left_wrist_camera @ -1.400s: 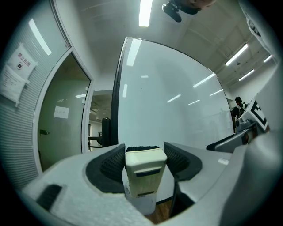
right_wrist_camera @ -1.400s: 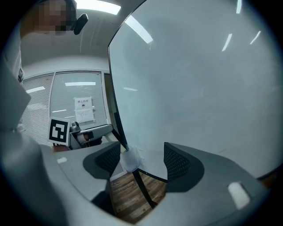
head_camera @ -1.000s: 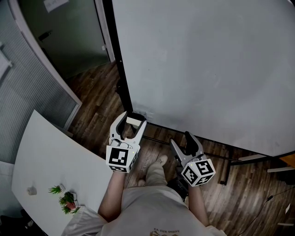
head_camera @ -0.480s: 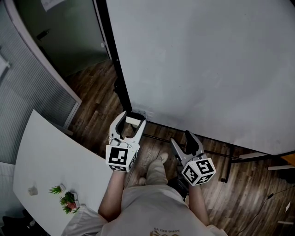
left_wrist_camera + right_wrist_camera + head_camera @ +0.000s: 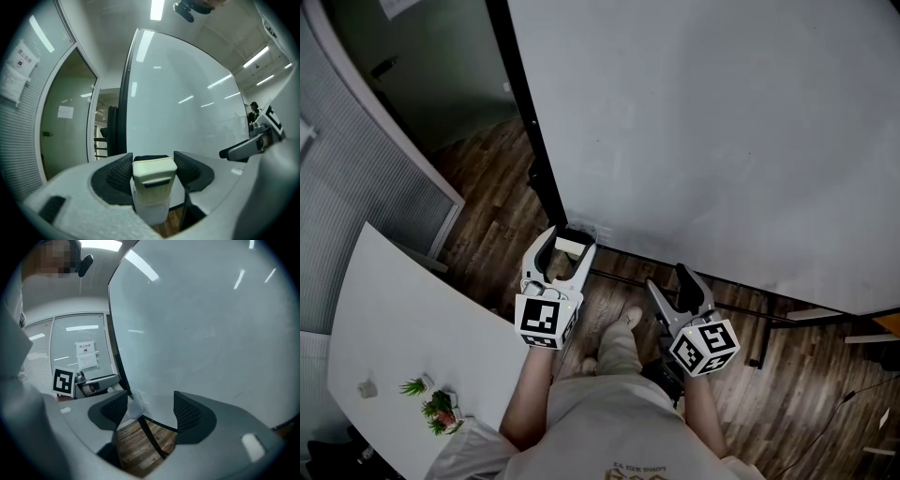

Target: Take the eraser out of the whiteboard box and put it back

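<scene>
Your left hand-held gripper [image 5: 154, 162] grips the eraser [image 5: 153, 177] at the whiteboard's [image 5: 722, 141] lower corner; your right hand-held gripper [image 5: 151, 409] gapes empty.

Eraser [image 5: 154, 171]: cream block with a dark strip across the near face, standing upright. It sits between the fingers [image 5: 123, 174] of the left gripper [image 5: 153, 165], which lie against both its sides. Its lower end meets the top of the whiteboard box [image 5: 150, 213]; we cannot tell how deep it sits.

Whiteboard box: pale and small, fixed at the lower left corner of the whiteboard [image 5: 722, 141], directly under the eraser.
</scene>
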`<state>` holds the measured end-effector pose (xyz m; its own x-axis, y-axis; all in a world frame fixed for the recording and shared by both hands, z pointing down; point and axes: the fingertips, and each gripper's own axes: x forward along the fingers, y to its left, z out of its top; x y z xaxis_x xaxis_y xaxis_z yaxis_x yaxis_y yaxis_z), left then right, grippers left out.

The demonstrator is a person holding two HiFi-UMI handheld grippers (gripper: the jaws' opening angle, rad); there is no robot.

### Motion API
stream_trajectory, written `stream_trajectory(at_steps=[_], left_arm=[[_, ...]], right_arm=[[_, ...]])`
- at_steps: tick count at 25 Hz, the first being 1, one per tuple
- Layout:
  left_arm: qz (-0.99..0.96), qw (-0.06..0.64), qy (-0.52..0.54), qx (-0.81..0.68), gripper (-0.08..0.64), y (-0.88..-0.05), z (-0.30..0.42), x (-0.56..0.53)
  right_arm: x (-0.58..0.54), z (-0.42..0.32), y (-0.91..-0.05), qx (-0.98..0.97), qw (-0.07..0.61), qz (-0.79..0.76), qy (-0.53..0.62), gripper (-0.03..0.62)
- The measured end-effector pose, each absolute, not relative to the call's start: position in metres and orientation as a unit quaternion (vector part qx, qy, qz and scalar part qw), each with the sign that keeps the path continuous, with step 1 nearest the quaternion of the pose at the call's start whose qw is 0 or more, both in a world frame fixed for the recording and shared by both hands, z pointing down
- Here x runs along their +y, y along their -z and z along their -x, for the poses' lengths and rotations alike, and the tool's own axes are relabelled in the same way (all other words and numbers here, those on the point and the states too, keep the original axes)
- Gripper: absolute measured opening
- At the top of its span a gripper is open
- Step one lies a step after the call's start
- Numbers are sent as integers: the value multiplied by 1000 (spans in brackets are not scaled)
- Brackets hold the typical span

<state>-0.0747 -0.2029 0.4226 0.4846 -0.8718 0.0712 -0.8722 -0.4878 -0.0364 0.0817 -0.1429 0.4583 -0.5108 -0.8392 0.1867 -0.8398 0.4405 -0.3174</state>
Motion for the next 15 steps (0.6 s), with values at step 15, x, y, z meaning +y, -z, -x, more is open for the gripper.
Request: stream_trajectory(at_steps=[15], left_arm=[[-860, 13, -49, -507, 270, -437, 74, -209]], right_arm=[[-147, -84, -467, -846, 7, -496, -195, 307]])
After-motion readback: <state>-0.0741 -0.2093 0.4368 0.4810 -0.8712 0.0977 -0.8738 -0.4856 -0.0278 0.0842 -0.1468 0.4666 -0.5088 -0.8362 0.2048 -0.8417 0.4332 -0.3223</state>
